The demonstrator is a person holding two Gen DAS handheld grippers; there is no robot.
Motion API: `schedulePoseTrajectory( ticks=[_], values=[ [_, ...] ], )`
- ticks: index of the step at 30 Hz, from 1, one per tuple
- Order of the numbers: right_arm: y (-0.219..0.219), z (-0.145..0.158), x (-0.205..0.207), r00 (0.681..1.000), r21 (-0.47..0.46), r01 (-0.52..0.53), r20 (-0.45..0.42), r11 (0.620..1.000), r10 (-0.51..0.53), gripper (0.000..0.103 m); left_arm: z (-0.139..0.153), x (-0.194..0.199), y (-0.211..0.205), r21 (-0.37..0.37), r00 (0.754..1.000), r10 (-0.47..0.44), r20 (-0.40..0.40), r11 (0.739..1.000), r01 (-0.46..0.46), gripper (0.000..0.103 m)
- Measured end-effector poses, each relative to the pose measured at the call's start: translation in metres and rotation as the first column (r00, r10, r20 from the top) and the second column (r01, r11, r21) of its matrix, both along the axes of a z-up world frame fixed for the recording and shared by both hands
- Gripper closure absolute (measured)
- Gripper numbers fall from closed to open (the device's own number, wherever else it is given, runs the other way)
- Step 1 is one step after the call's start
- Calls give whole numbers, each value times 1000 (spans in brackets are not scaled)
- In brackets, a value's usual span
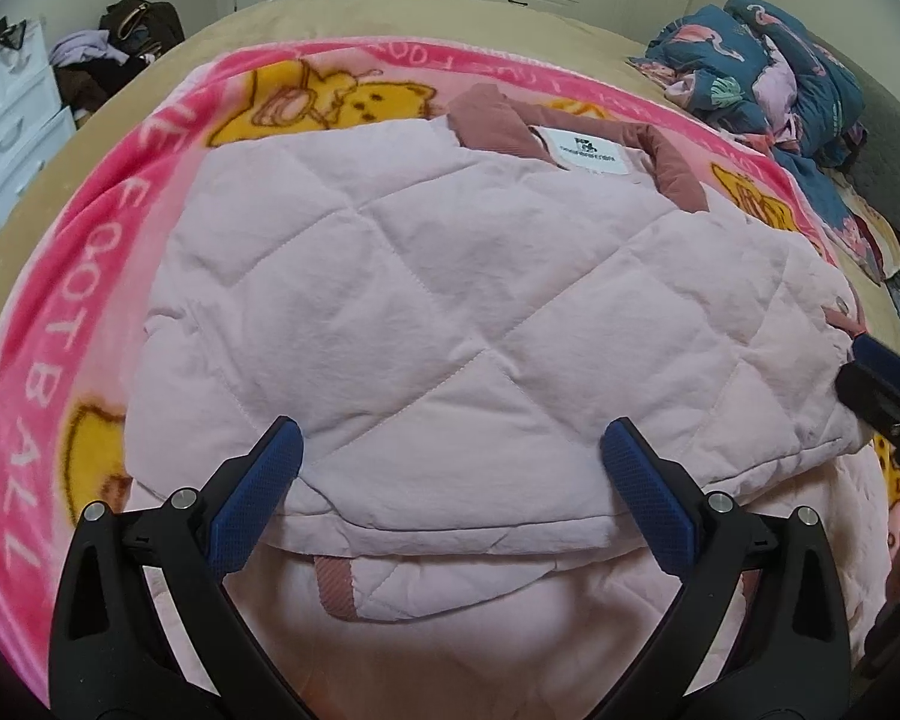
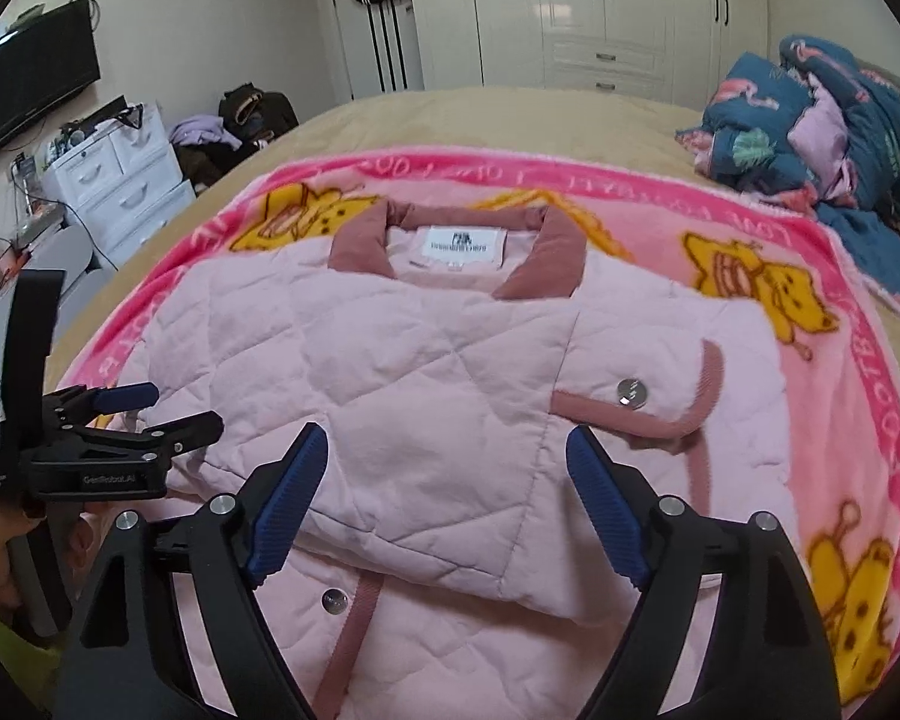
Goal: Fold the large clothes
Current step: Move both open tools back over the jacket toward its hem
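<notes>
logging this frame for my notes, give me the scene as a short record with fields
garment: pink quilted jacket, partly folded, collar at the far end
under it: pink cartoon blanket on a bed
left gripper: open, over the near folded edge, holding nothing
right gripper: open, above the jacket's near part
snap button: on the folded-over flap
also on bed: blue patterned bedding, far right
fold state: unfinished

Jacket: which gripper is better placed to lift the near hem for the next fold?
Left gripper: its open jaws straddle the jacket's near folded edge. The right gripper is open over the middle.
</notes>
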State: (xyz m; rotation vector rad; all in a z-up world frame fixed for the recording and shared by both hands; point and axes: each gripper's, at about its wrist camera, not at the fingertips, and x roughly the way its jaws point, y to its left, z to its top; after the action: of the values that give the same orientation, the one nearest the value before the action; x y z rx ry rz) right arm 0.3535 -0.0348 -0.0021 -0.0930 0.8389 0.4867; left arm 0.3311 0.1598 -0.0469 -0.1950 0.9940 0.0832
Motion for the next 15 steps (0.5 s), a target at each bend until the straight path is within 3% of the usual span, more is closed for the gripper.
schedulePoseTrajectory(
  ticks=[7, 11, 15],
  values=[
    [8, -47, 16, 990, -85, 8, -140, 996, -20, 20, -5, 2, -2, 4, 1000, 3, -1, 1000, -3, 8],
    [13, -64, 17, 991, -110, 17, -132, 994, -32, 17, -6, 1, -3, 7, 1000, 9, 3, 1000, -9, 8],
    [11, -61, 15, 991, -94, 27, -131, 995, -39, 17, -2, -1, -2, -1, 1000, 5, 7, 1000, -5, 8]
  ],
)
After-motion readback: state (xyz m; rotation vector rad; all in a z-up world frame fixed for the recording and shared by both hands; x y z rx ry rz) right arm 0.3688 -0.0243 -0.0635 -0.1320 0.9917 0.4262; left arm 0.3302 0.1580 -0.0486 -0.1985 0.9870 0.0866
